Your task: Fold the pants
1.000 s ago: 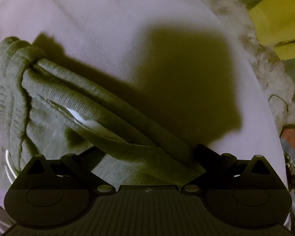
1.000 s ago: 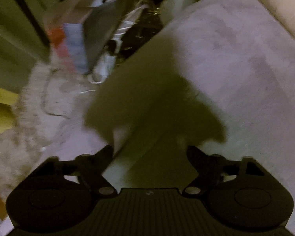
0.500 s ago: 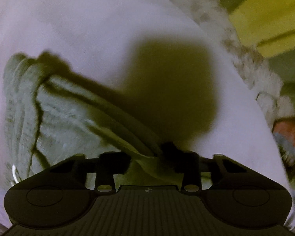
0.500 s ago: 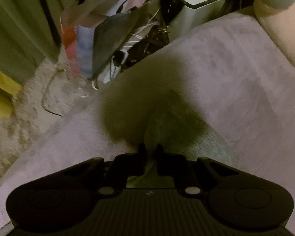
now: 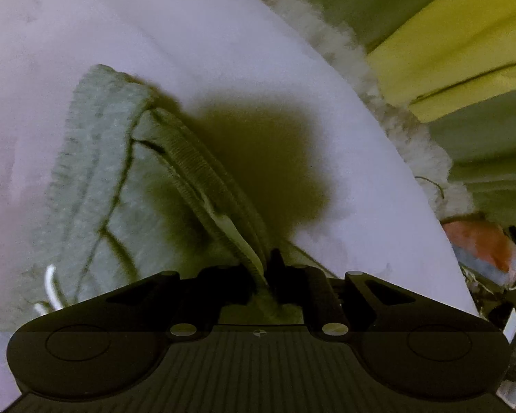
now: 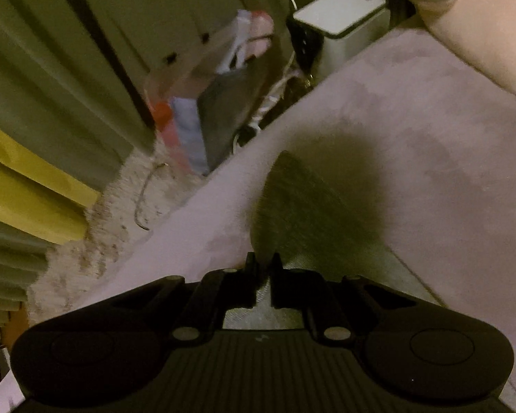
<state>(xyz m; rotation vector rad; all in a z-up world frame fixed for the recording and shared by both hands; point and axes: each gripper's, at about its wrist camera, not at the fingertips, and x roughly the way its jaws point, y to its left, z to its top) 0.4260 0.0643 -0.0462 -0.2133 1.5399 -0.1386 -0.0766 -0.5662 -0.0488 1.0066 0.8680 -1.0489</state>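
Left hand-held gripper [image 5: 271, 275] clamps the pants [image 5: 96, 186] at the waistband; right hand-held gripper [image 6: 263, 272] pinches their fabric; presumably lifting one edge to fold it over.

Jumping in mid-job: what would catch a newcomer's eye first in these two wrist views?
The grey-green pants lie bunched on the pale purple bed cover, their ribbed waistband running down into the left gripper, which has just closed on it. In the right wrist view the right gripper, also just closed, pinches a peak of the same fabric, tented up in shadow. Beyond the bed edge a yellow panel and a colourful bag stand out.
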